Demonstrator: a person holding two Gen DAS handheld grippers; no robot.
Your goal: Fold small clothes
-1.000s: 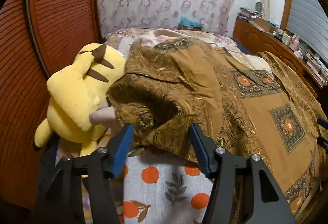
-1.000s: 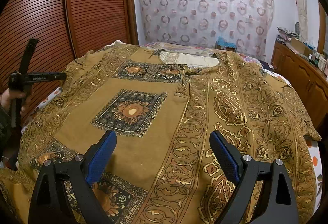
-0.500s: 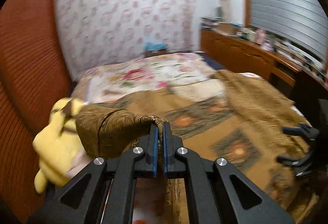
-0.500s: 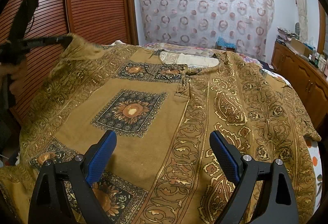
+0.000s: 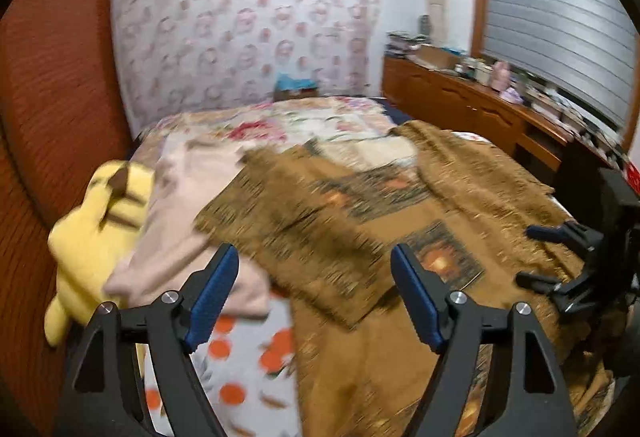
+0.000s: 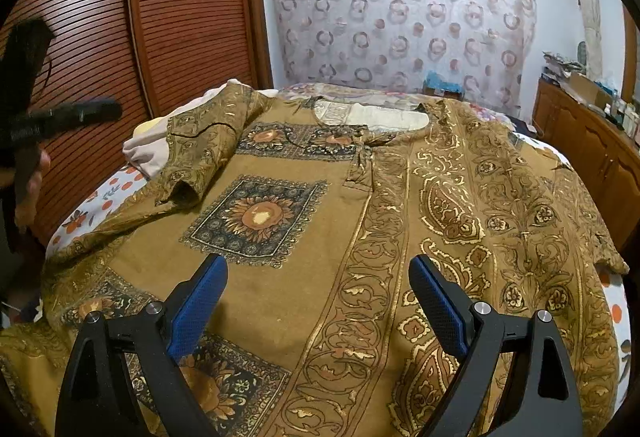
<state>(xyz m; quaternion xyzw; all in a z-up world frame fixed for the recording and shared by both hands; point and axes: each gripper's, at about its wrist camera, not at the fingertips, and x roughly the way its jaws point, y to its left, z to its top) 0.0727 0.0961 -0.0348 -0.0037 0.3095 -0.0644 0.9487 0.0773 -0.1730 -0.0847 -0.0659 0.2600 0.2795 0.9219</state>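
The left claw is seen spread wide with nothing between its blue pads, held above the left edge of the bed, where the orange-print sheet is exposed. The right claw is likewise spread wide and holds nothing, poised over the near hem of the brown patterned garment. The garment is laid flat across most of the bed, its neckline toward the far end. Its left sleeve is folded inward over the chest panel, just beside the sunflower square. At the bed's left edge a pale pink cloth is partly covered by the sleeve, and a yellow plush toy is seen touching that cloth; the left view is blurred, so the overlap is perhaps only apparent. A patterned curtain is hung beyond the far end.
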